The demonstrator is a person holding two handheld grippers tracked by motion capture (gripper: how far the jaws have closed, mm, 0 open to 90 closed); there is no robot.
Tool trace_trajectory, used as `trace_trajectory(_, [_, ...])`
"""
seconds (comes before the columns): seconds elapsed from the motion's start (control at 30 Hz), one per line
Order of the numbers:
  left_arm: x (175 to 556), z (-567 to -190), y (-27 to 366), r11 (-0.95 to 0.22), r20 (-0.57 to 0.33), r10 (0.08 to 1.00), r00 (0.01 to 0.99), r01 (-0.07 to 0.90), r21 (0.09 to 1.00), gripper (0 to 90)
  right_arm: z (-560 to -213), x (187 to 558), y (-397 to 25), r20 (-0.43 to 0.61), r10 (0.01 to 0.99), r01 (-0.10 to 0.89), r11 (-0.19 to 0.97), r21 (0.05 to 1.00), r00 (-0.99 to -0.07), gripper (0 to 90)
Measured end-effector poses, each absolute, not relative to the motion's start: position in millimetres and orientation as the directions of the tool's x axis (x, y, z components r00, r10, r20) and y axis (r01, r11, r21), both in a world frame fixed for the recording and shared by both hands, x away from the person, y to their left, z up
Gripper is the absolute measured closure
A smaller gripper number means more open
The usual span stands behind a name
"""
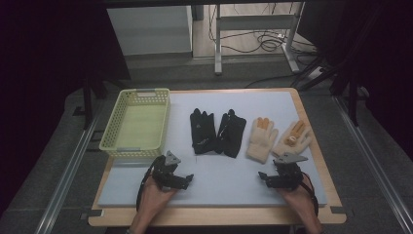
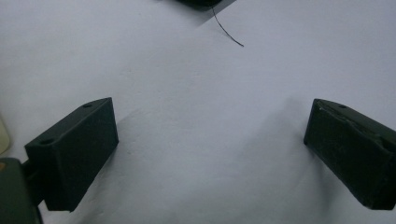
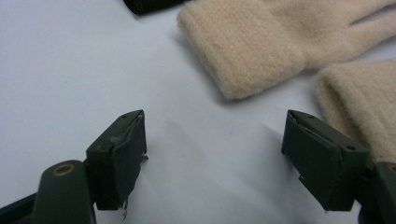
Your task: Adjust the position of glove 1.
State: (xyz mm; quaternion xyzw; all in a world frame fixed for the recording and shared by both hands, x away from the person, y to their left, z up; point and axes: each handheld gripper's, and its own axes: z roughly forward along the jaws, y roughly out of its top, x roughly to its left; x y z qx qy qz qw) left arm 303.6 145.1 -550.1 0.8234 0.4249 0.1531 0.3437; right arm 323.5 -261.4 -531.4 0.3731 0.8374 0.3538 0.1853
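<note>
Nothing is sorted yet, by the look of it: your yellow basket (image 1: 136, 124) at ten o'clock on the table (image 1: 214, 187) sits empty, and all four gloves lie flat in a row across the middle. I judge the whole job of gathering them is ahead of you.

Your left gripper (image 1: 181, 179) rests at about seven o'clock on the table, its jaws spread wide with bare grey mat between them; in the left gripper view (image 2: 210, 140) only a dark glove edge and a loose thread show at twelve o'clock. Your right gripper (image 1: 265, 178) sits at about five o'clock, jaws likewise spread wide and holding nothing. In the right gripper view (image 3: 215, 149) the cuff of a cream glove (image 3: 261, 46) lies just ahead at one o'clock, near but apart from the jaws, and the second cream glove (image 3: 359, 102) sits just beside the right-hand jaw.

The black pair (image 1: 216, 131) lies at the table's centre, the two gloves touching, fingers pointing away from you. The cream pair (image 1: 277, 139) lies at three o'clock from them; it is a thick, fuzzy knit with ribbed cuffs turned toward you and orange fingertips. The one on the right is angled outward. Being soft and limp, they will likely sag when lifted by a cuff.
</note>
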Motion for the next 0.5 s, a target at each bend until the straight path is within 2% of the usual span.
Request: trace_trajectory(0.5, [303.5,-550.4,145.3,-0.4,-0.042,0.805,0.592,0.593,0.699,3.3,-531.5,323.4,-261.7,-0.047,0.756,0.494,0.472,0.73,-0.653,21.3])
